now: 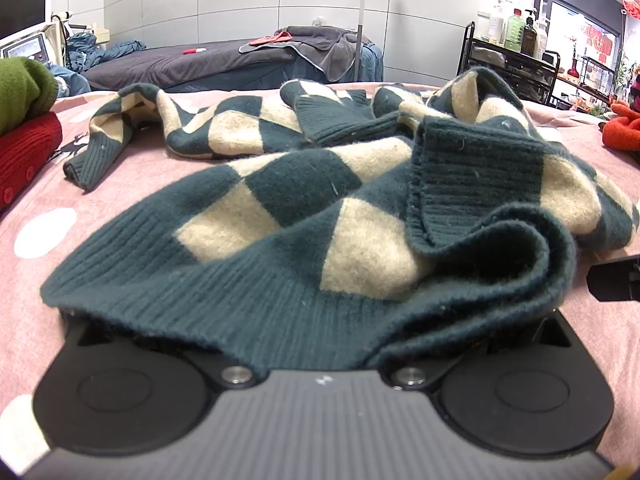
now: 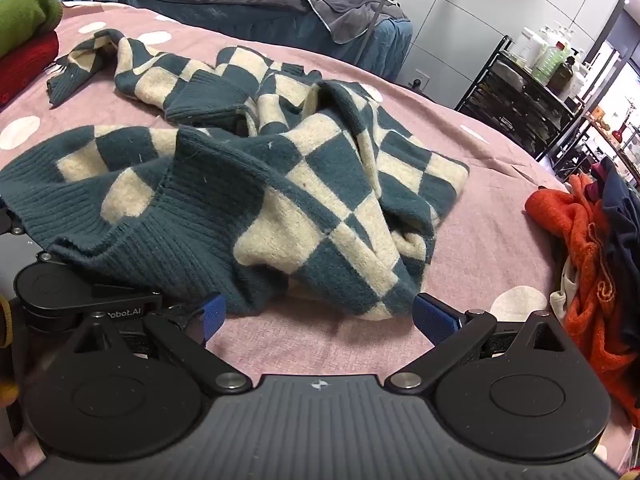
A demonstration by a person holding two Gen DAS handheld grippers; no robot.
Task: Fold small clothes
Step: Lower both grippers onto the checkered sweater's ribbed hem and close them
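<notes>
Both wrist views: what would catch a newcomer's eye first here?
A crumpled dark green and cream checkered sweater sprawls across the middle of the pink dotted bedcover, one sleeve trailing toward the far left. Its ribbed hem drapes over the left gripper, hiding the fingers. The right gripper stands wide open at the sweater's near edge, with an orange garment pile to the right.

Sweater (image 2: 248,168) crumpled mid-bed (image 2: 480,248), folded stack (image 2: 24,44) far left, clothes pile (image 2: 592,264) right.
</notes>
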